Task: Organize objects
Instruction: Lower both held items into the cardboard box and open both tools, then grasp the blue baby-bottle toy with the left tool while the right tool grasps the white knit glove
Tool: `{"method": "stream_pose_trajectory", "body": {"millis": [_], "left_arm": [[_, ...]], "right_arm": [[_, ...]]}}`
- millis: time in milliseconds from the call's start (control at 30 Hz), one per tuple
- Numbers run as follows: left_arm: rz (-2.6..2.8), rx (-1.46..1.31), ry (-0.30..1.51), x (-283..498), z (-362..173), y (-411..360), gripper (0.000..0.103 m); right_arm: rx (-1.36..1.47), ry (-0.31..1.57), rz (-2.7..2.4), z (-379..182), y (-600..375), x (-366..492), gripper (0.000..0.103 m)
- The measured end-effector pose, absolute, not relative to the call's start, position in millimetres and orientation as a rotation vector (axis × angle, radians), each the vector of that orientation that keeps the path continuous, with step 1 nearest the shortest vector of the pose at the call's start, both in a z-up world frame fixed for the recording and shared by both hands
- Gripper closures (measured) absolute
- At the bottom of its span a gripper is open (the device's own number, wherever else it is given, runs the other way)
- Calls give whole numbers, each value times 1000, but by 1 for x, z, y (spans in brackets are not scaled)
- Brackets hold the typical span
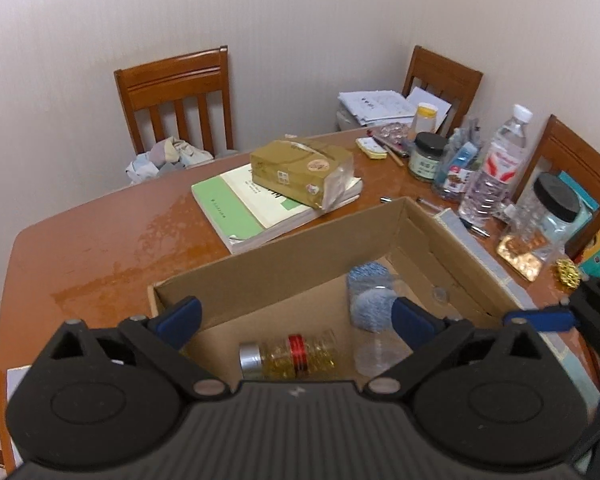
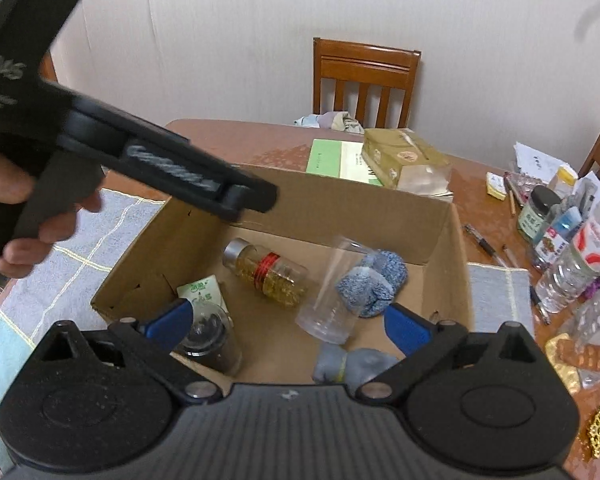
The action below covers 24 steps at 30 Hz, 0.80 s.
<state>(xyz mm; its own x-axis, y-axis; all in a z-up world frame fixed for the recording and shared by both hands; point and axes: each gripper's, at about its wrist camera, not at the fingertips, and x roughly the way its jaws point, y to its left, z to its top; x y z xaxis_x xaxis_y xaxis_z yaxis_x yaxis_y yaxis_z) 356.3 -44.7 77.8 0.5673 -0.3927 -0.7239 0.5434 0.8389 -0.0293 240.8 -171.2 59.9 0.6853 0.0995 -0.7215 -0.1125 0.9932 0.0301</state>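
Both jaws gape above the cardboard box (image 2: 440, 224) holding two bottles.

The left gripper (image 1: 296, 322) is wide open above a cardboard box (image 1: 284, 264) on the brown worktop (image 1: 100, 248). Inside the box lie a little bottle (image 1: 288, 354) with a silver cap, a clear cup (image 1: 374, 354) and a blue fuzzy cloth (image 1: 370, 294). Behind the box, a tissue pack (image 1: 300, 172) sits on green books (image 1: 240, 208).
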Motion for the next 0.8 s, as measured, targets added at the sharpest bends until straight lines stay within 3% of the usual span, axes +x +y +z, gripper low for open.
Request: {"method": "stream_pose_trajectory", "body": {"millis": [800], "left_arm": [[-523, 88, 735, 204, 53, 22, 2]], "right_arm": [[22, 859, 72, -16, -212, 98, 0]]}}
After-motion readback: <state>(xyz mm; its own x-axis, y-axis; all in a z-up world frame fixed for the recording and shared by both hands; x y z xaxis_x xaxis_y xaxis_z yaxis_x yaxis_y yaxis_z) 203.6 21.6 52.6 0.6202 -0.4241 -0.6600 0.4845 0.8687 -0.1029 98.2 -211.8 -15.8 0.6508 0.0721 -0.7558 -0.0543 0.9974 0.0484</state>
